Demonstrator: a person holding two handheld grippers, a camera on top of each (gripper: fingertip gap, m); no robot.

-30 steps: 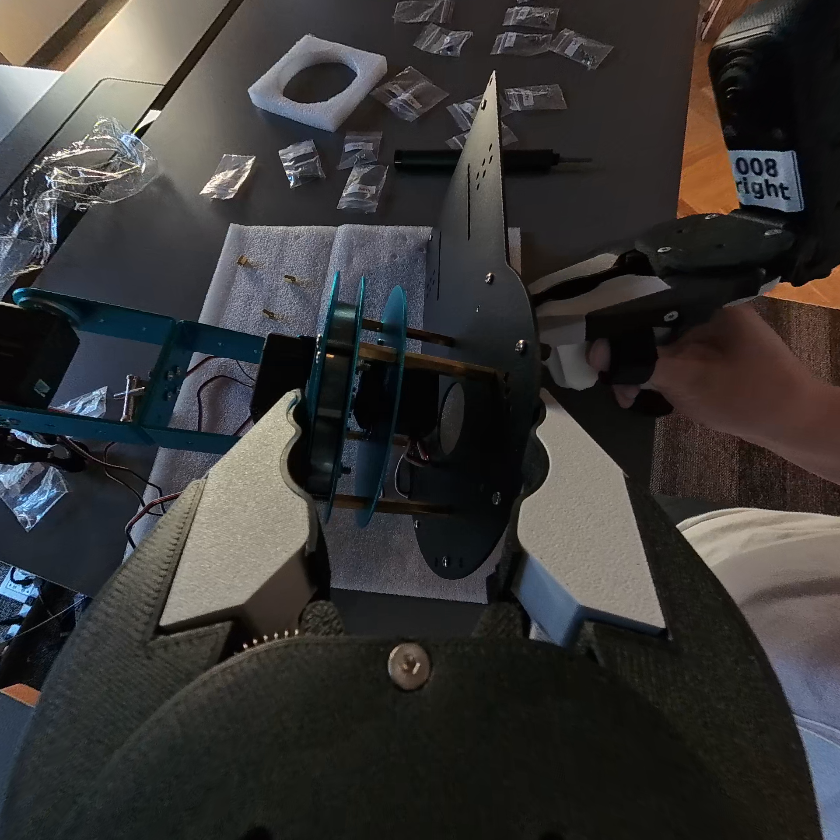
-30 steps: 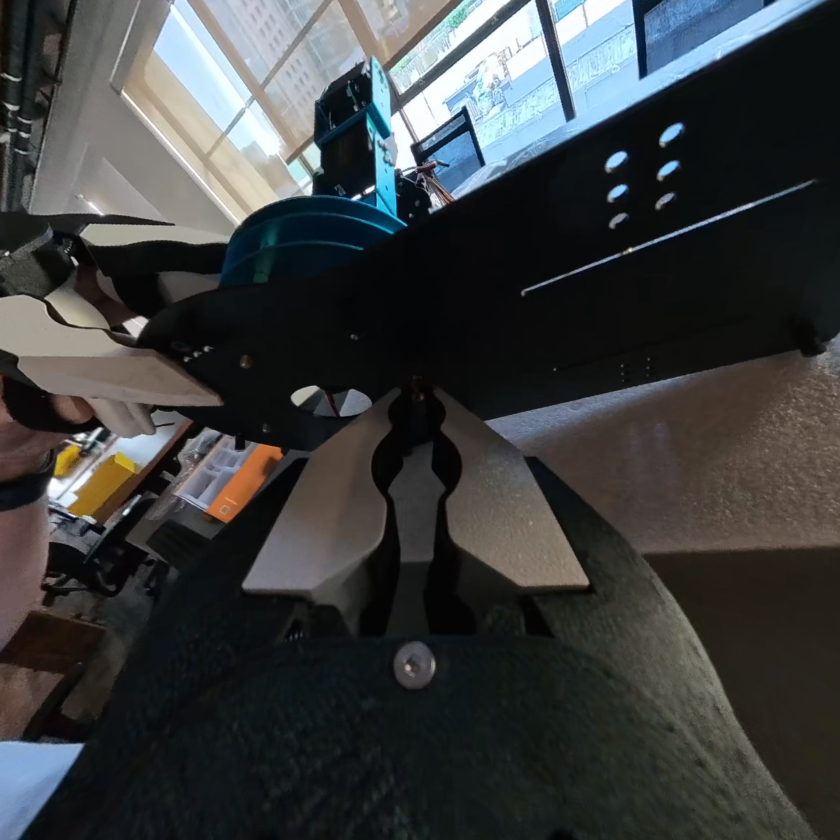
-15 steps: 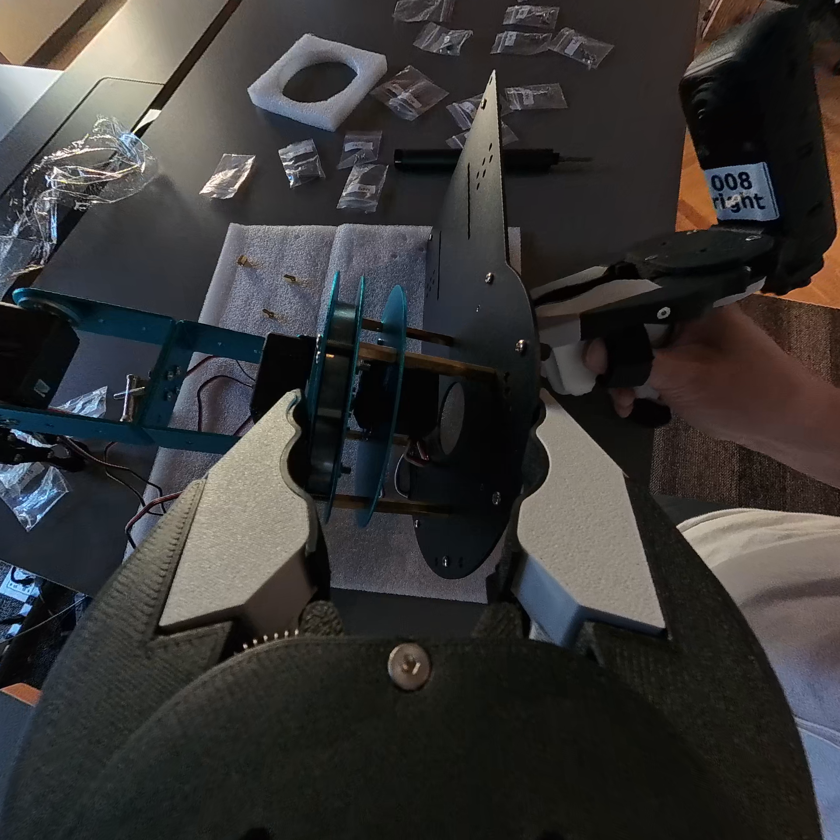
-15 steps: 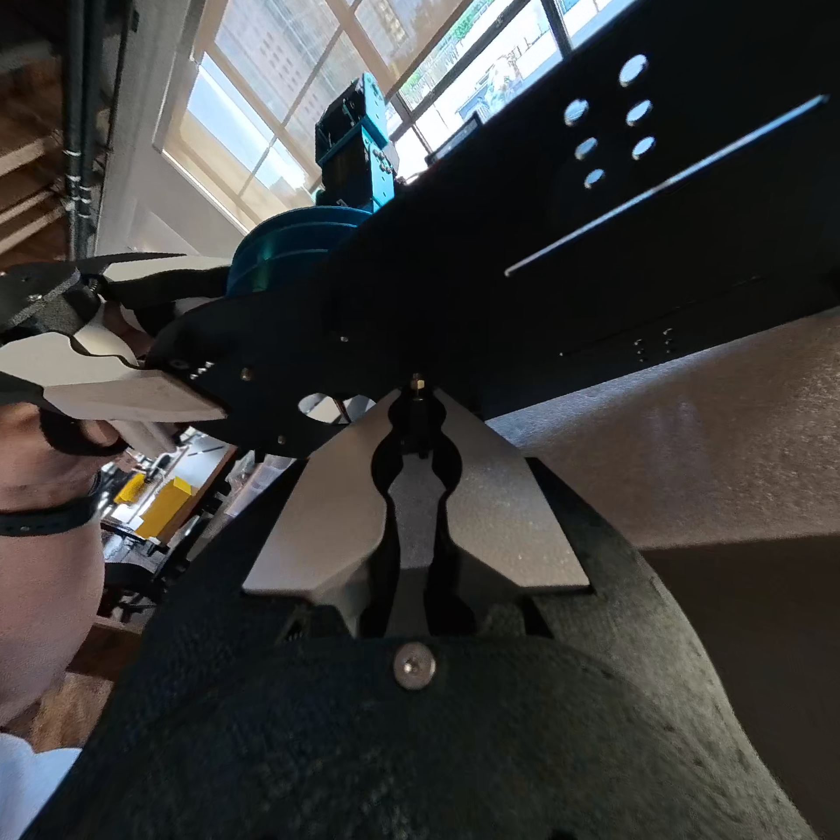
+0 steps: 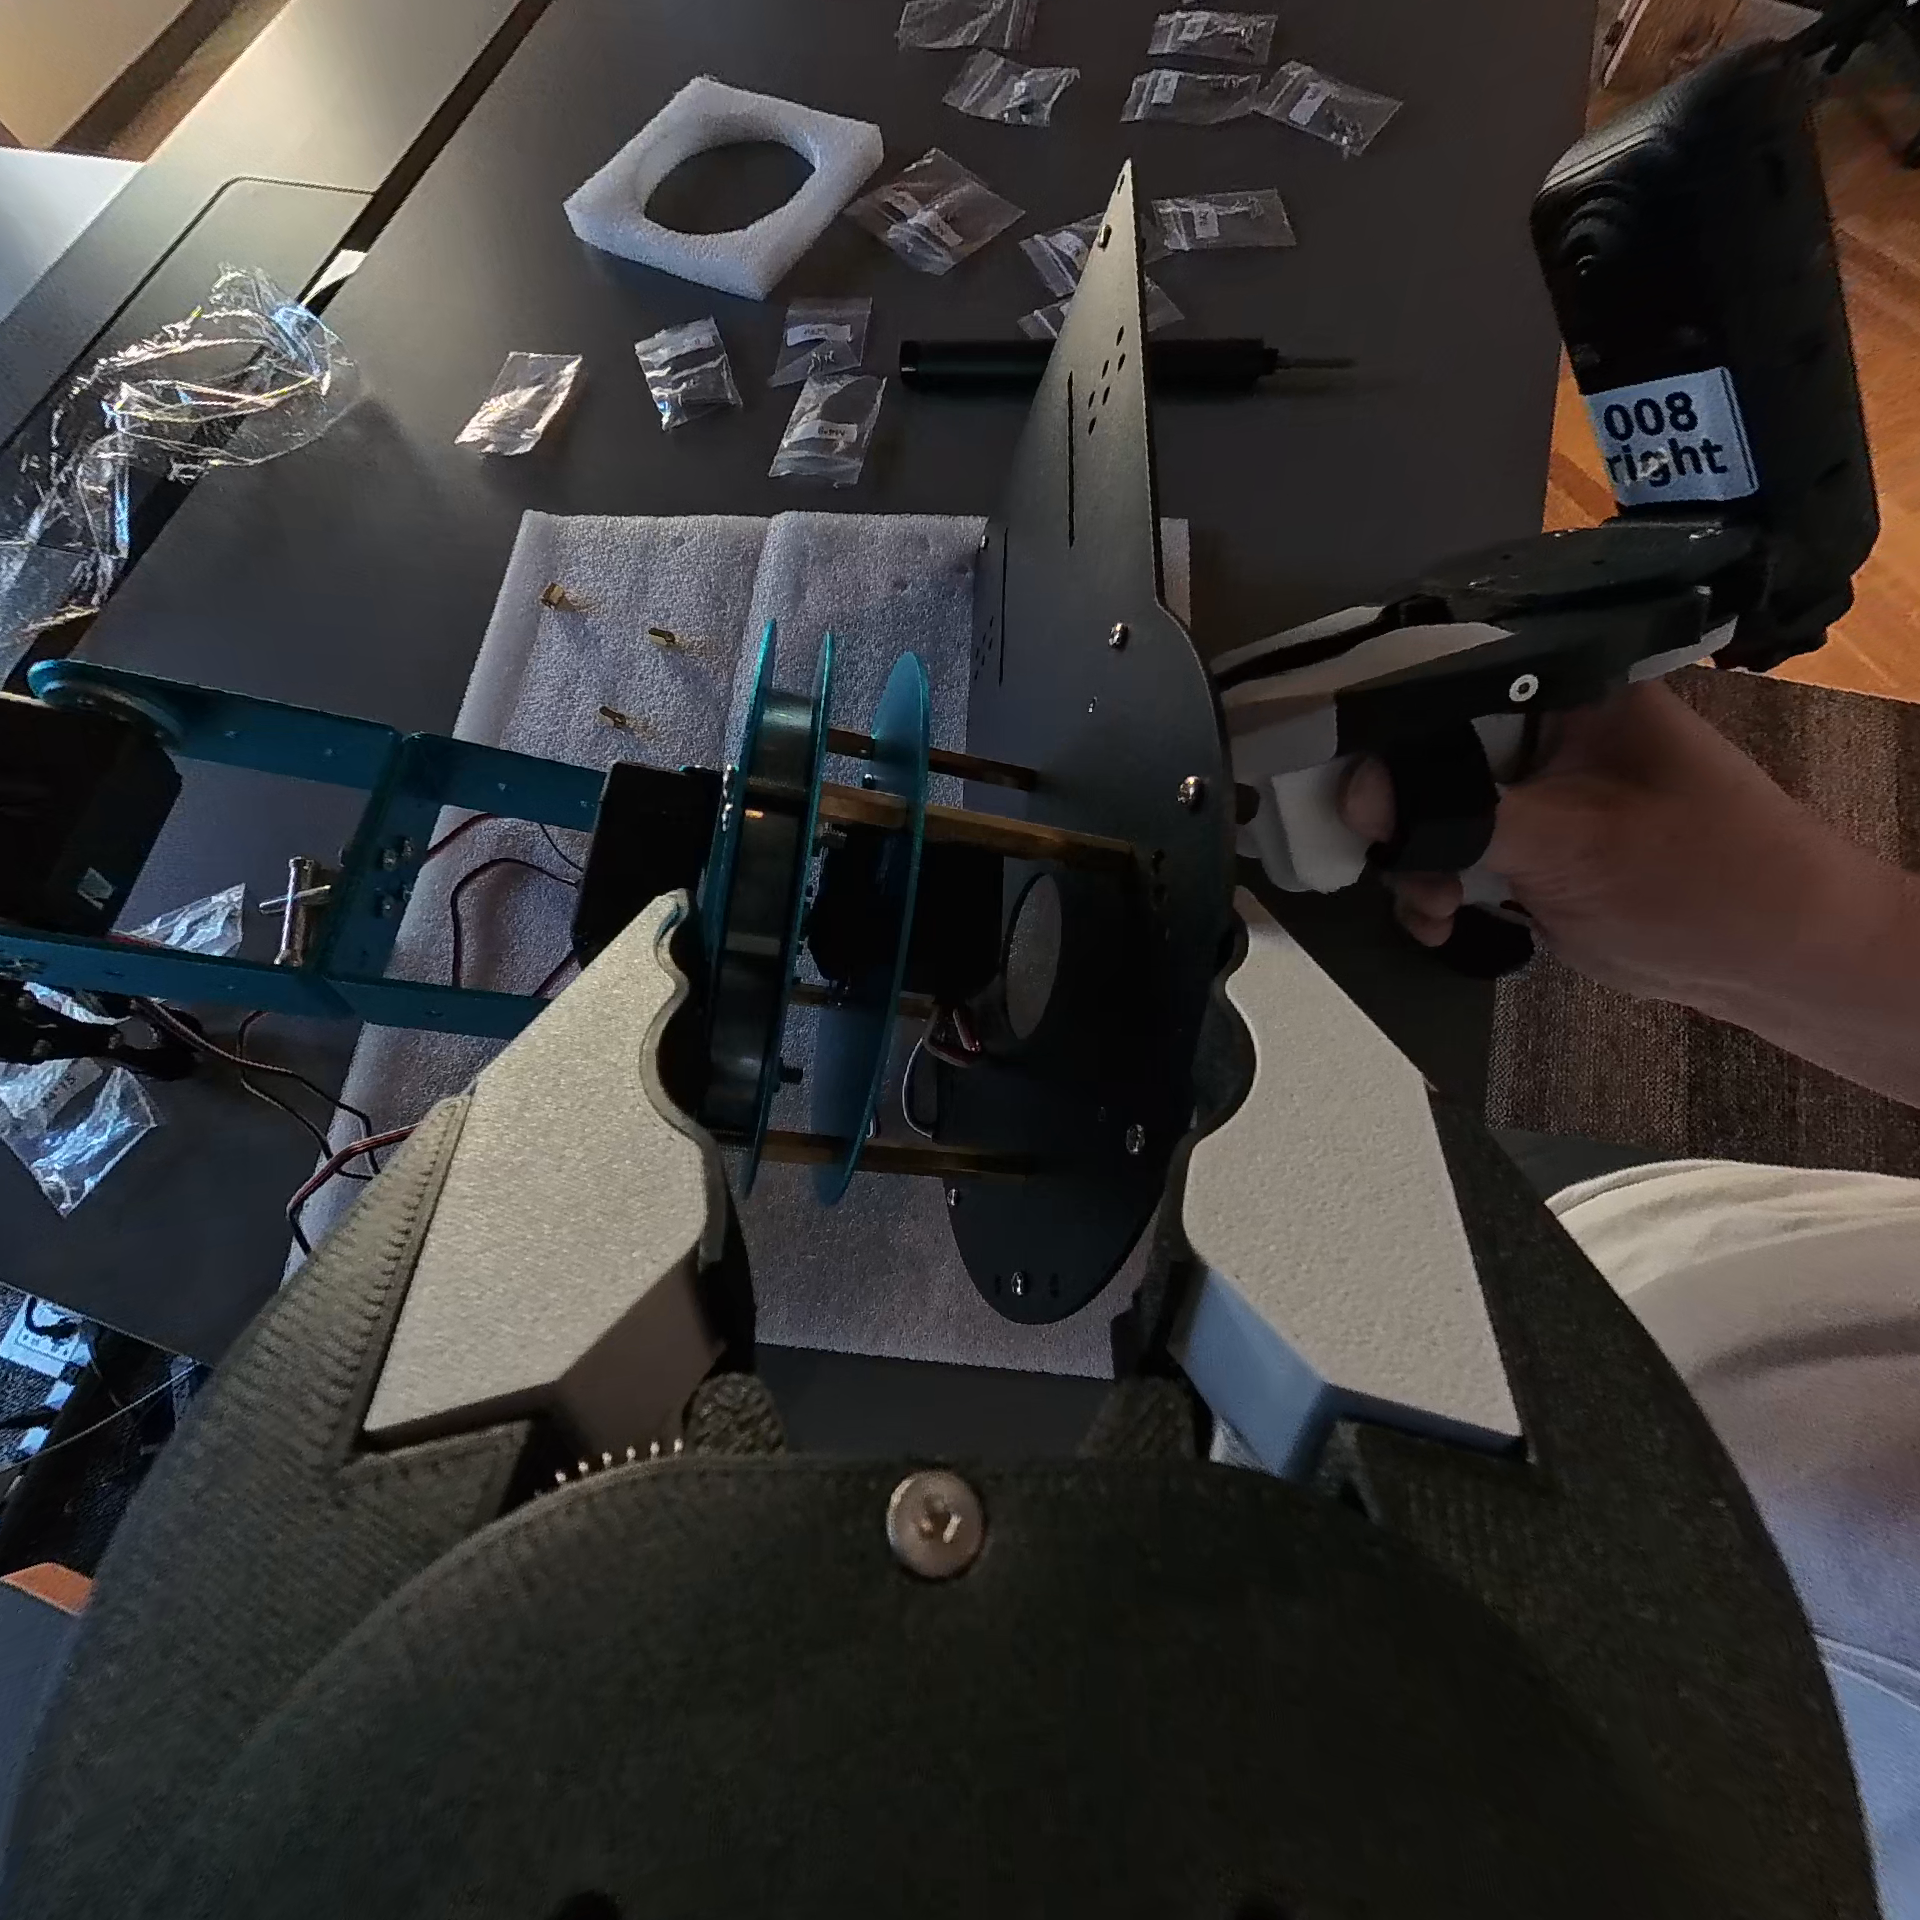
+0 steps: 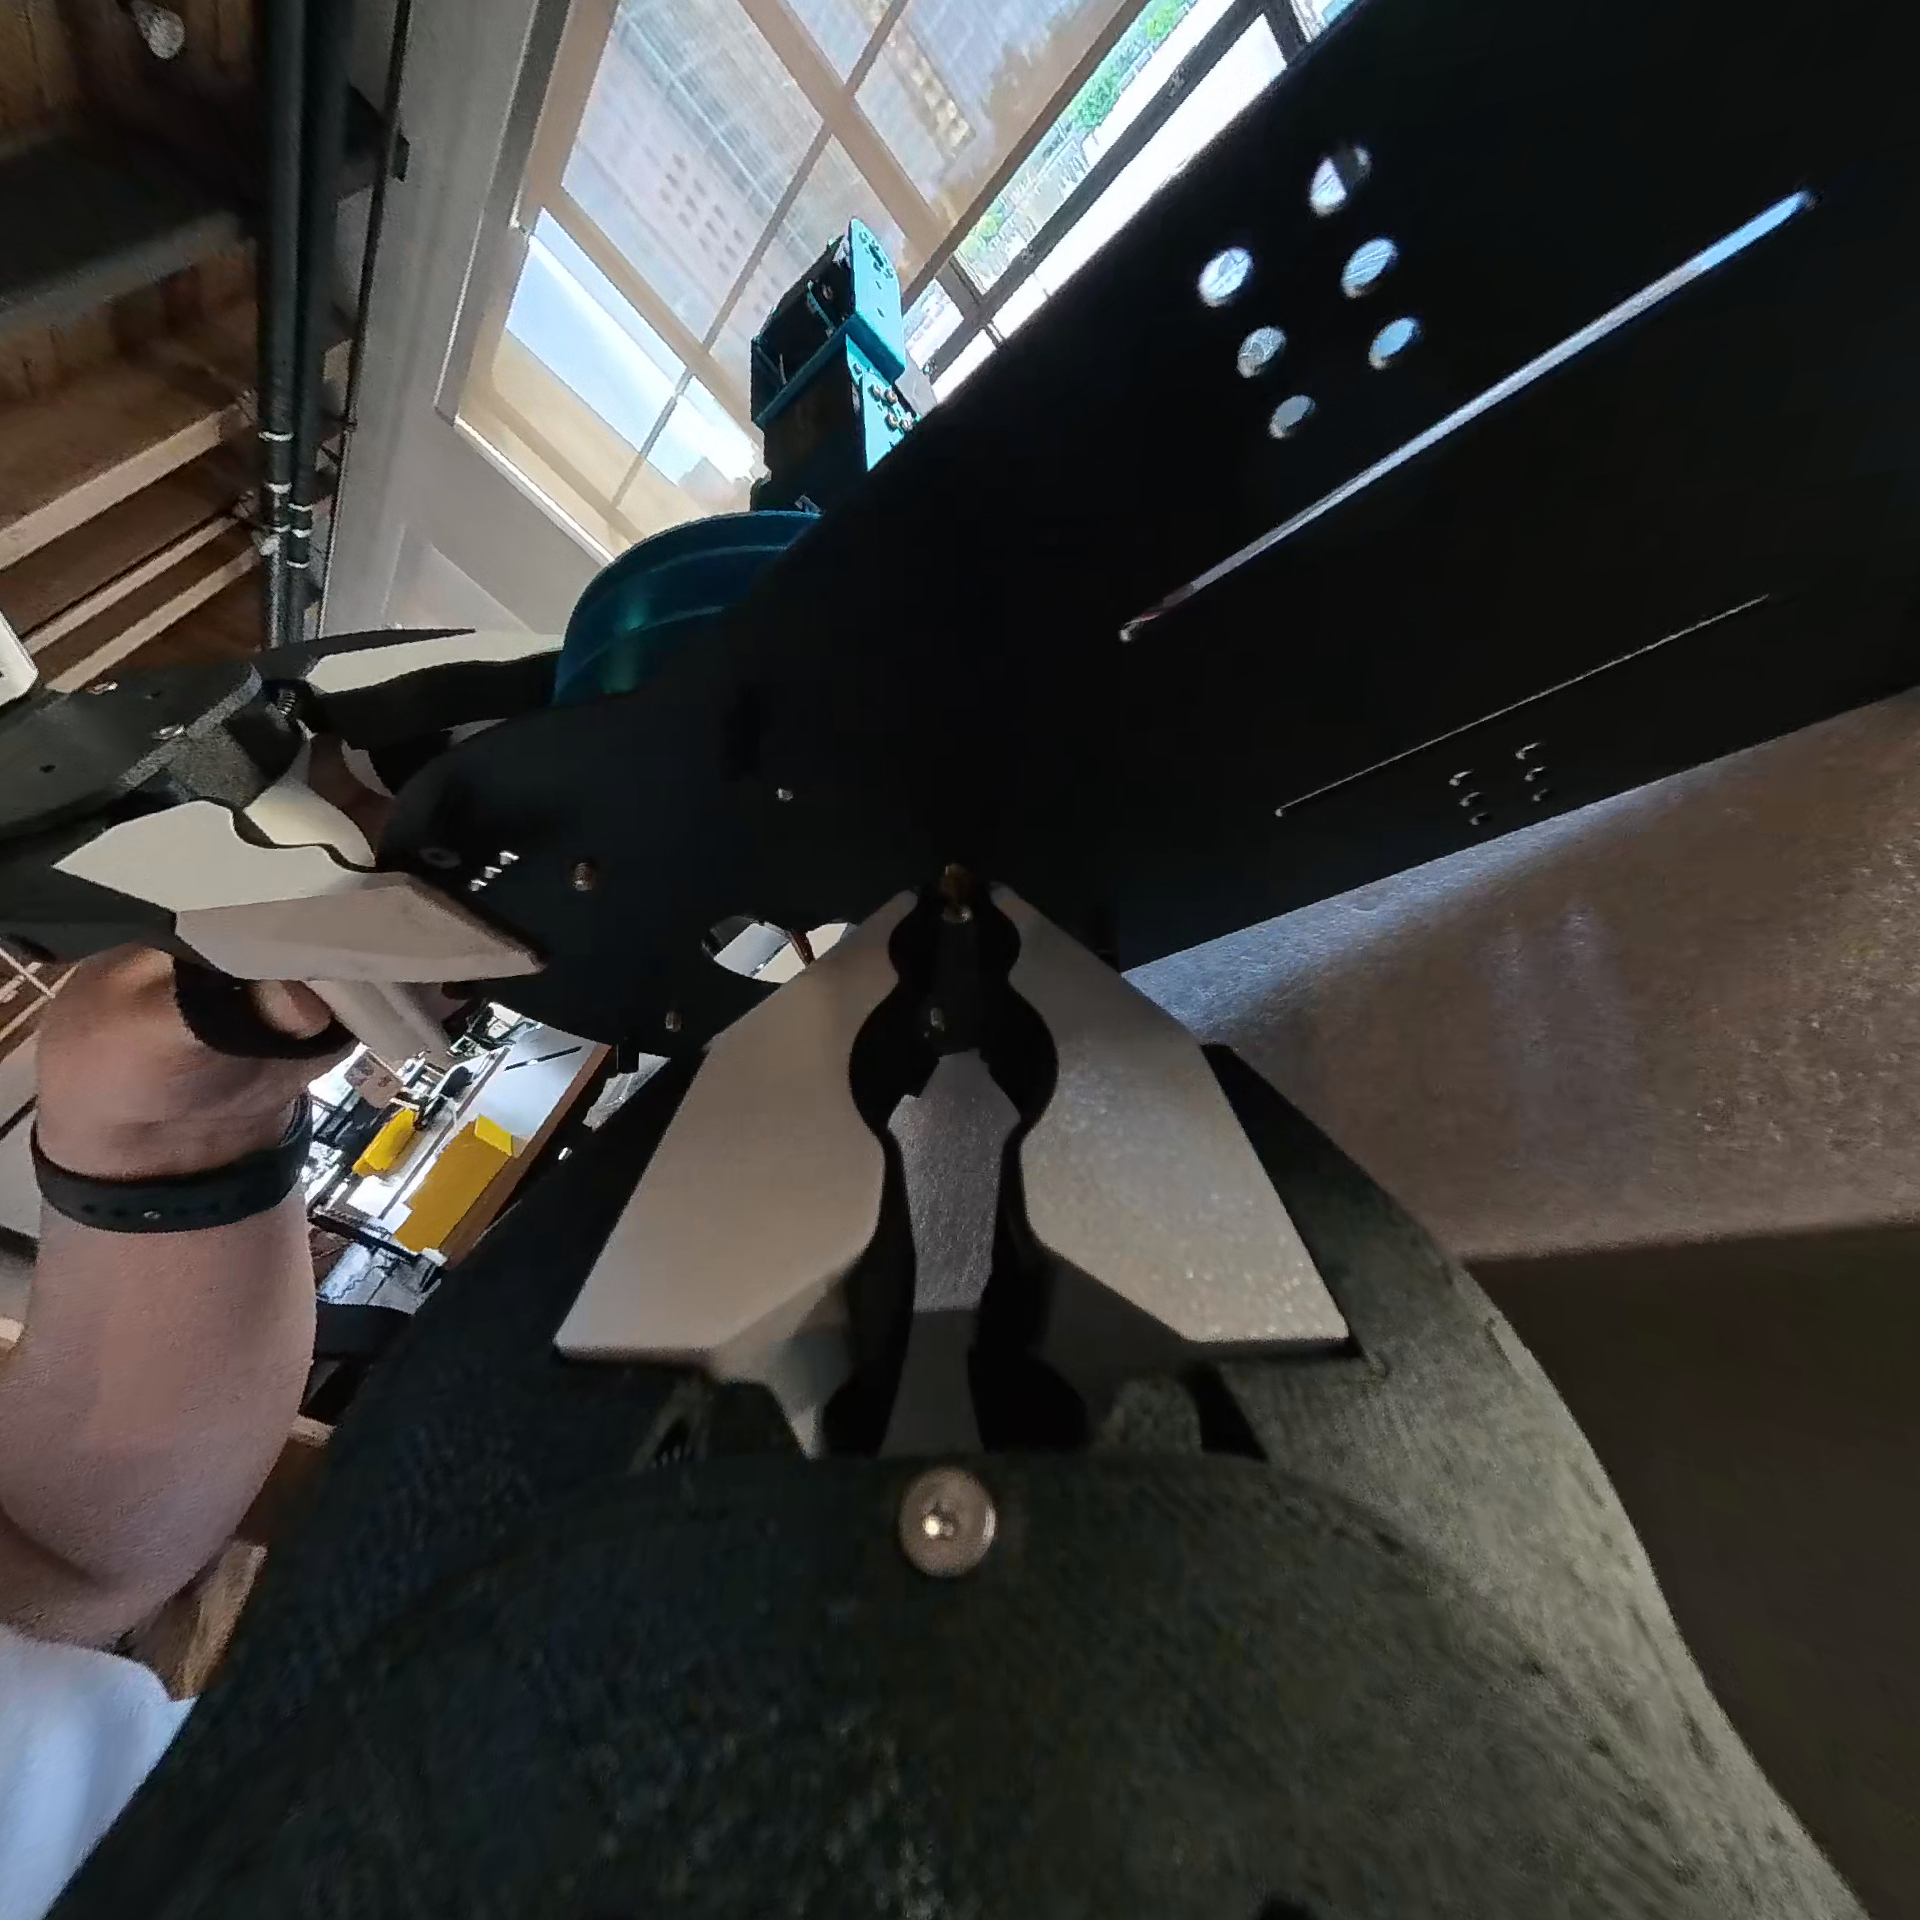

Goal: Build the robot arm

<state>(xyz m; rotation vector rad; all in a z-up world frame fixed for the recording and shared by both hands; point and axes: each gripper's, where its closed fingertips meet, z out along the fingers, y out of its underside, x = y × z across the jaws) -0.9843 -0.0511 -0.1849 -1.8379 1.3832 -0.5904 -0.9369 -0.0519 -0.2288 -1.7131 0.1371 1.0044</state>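
My left gripper [image 5: 951,935] is shut on a robot-arm base assembly, held on its side over a white foam sheet [image 5: 623,592]. One finger presses the teal discs [image 5: 769,831], the other the black base plate [image 5: 1091,582]. A teal arm bracket [image 5: 312,758] sticks out to the left. My right gripper [image 6: 951,904] is shut on a small brass standoff [image 6: 954,891] against the outer face of the black plate [image 6: 1247,623]. It also shows in the left wrist view [image 5: 1236,717], at the plate's right face.
Loose brass standoffs [image 5: 665,636] lie on the foam sheet. On the dark table behind are a black screwdriver [image 5: 977,362], several small parts bags [image 5: 821,416], a white foam ring [image 5: 727,177] and crumpled plastic [image 5: 208,364]. Red and black wires [image 5: 343,1153] trail at left. Tip to tip, the grippers are about 8 centimetres apart. It is some 25 centimetres from my right tips to the black screwdriver [image 5: 977,362].
My right gripper has rolled and tilted while staying at the same spot on the black plate, still shut on the brass standoff. My left gripper and the assembly have not moved.
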